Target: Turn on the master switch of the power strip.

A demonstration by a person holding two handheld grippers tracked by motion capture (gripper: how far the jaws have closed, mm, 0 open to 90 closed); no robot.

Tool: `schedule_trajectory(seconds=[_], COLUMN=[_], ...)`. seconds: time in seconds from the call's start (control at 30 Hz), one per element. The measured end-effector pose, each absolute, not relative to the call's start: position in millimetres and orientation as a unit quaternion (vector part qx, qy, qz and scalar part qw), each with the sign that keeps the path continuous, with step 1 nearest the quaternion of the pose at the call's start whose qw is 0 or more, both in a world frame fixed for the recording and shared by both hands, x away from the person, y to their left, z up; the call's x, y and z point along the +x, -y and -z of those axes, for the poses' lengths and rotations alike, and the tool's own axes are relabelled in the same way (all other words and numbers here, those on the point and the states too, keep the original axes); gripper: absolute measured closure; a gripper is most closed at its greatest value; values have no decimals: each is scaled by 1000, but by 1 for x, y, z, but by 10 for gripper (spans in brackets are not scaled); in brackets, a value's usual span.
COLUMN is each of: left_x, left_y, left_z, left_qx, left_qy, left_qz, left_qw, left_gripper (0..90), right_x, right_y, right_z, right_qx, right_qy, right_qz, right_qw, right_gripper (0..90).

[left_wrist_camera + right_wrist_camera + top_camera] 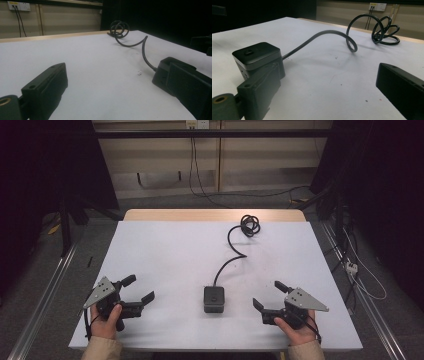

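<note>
My counter is matt white, smooth with small specks, bare wood at the far edge. Black box: plastic, satin top. Its cable looks like slightly glossy rubber. My left claw and right claw are matt black plastic, grey metal-looking plates on top.

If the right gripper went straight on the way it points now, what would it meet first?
Probably the black power cube: the right gripper, jaws open, points left across the table toward it. It might pass just beyond the cube; depth is unclear.
</note>
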State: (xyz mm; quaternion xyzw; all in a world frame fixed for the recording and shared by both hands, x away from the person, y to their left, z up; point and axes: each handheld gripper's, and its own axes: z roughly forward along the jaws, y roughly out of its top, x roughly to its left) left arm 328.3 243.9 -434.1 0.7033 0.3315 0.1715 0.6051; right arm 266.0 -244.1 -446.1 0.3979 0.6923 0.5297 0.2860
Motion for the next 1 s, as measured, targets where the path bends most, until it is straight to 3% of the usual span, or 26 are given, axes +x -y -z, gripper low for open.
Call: schedule_trajectory(seconds=[1.0], left_x=[332], left_y=[-238], left_z=[434], left_qx=[707], left_qy=[-327], left_qz=[-168], left_qw=[605], left_gripper=[34], right_x=[273], right_y=[226], right_z=[445], right_qx=[396], right_qy=[-702], right_qz=[-524], right_qw=[275], right_gripper=[90])
